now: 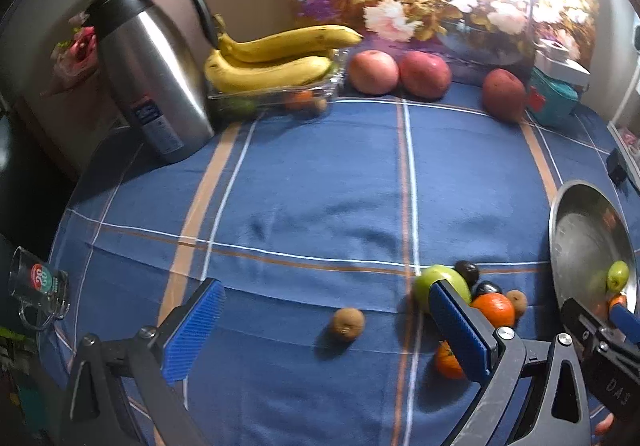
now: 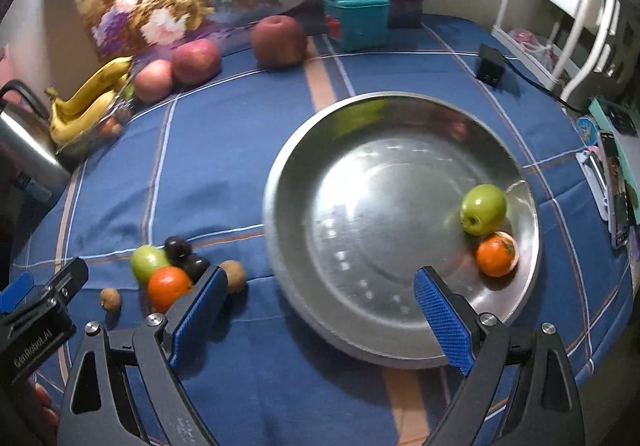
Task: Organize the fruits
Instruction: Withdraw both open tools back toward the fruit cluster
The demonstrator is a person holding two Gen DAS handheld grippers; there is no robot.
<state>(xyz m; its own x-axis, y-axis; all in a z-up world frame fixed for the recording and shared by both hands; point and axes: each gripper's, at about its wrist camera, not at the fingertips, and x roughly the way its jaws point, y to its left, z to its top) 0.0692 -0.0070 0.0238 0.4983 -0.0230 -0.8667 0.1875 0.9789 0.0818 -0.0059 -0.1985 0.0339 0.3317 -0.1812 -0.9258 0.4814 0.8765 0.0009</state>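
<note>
We note the tablecloth (image 1: 320,198) is woven blue cloth, matt, lightly creased ahead of the left gripper (image 1: 324,310). That gripper's finger pads (image 1: 196,330) look like ribbed blue rubber or plastic on matt black arms. The bowl (image 2: 360,118) under the right gripper (image 2: 316,310) is bare metal, polished, mirroring a green blur on its far wall. Inside it, the green apple (image 2: 482,208) is waxy and glossy; the orange (image 2: 496,256) is duller. Far ahead-left of the left gripper, the thermos jug (image 1: 148,78) is brushed steel (black plastic handle). The bananas (image 1: 276,58) sit in a clear tray, glass or plastic. The brown fruit (image 1: 347,324) between the left pads looks rough and matt.
</note>
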